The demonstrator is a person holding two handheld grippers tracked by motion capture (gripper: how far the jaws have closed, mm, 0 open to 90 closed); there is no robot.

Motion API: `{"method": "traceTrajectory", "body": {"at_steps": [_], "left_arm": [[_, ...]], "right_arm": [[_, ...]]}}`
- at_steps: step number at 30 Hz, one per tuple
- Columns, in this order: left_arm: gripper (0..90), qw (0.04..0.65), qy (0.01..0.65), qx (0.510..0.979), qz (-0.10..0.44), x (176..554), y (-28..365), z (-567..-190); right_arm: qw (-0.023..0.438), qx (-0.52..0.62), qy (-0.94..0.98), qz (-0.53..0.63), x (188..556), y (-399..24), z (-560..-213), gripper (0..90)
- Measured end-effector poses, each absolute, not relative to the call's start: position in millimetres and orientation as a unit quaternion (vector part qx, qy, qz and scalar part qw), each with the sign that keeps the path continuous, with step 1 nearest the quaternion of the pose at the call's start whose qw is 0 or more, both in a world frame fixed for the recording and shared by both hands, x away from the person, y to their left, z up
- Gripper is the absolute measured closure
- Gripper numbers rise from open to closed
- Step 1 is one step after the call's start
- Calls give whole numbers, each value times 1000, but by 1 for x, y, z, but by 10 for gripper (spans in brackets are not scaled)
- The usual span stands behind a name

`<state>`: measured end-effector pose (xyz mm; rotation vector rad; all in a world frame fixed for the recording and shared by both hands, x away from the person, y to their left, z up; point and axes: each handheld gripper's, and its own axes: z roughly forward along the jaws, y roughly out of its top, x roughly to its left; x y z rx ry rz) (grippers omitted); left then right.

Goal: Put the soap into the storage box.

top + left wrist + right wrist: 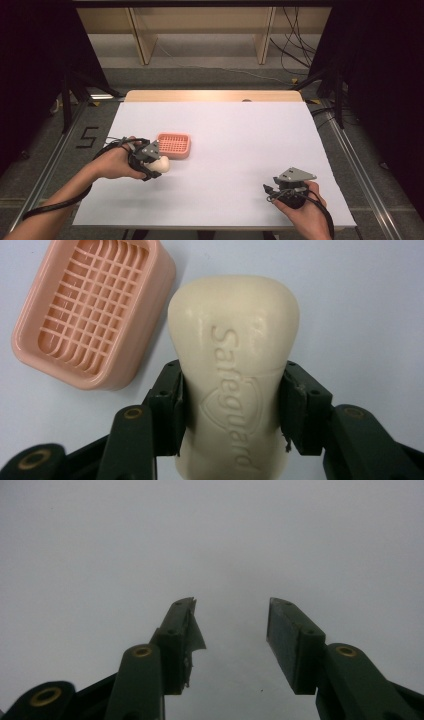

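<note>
Left tongs (pixel 232 405) clamp soap bar (pixel 235 365) — long axis along jaws.

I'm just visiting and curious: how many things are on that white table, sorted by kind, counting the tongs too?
Bar of soap, cream, gripped in the left tongs: 1
Soap dish, pink with a grid bottom: 1
Tongs, the left ones plus the right tongs, open with nothing between them: 2
Total: 4

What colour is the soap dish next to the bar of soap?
Pink, with a grid-patterned floor; the soap dish shows best in the left gripper view.
</note>
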<state>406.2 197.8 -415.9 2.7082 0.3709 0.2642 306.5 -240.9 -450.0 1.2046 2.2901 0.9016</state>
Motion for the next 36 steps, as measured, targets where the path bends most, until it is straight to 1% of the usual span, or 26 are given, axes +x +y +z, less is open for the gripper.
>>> {"method": "traceTrajectory", "body": {"at_steps": [16, 17, 25, 26, 36], "left_arm": [[498, 190, 128, 969, 97, 414, 197, -414], [497, 190, 129, 968, 97, 414, 197, -414], [497, 177, 119, 972, 100, 418, 197, -410], [497, 175, 116, 973, 100, 419, 197, -410], [498, 168, 111, 973, 109, 425, 195, -406]], "right_arm": [[207, 425, 820, 323, 307, -243, -450, 544], [201, 433, 817, 324, 306, -242, -449, 544], [202, 435, 816, 324, 306, -242, -449, 544], [194, 437, 816, 324, 306, -242, -449, 544], [195, 434, 817, 327, 306, -243, -449, 544]]}}
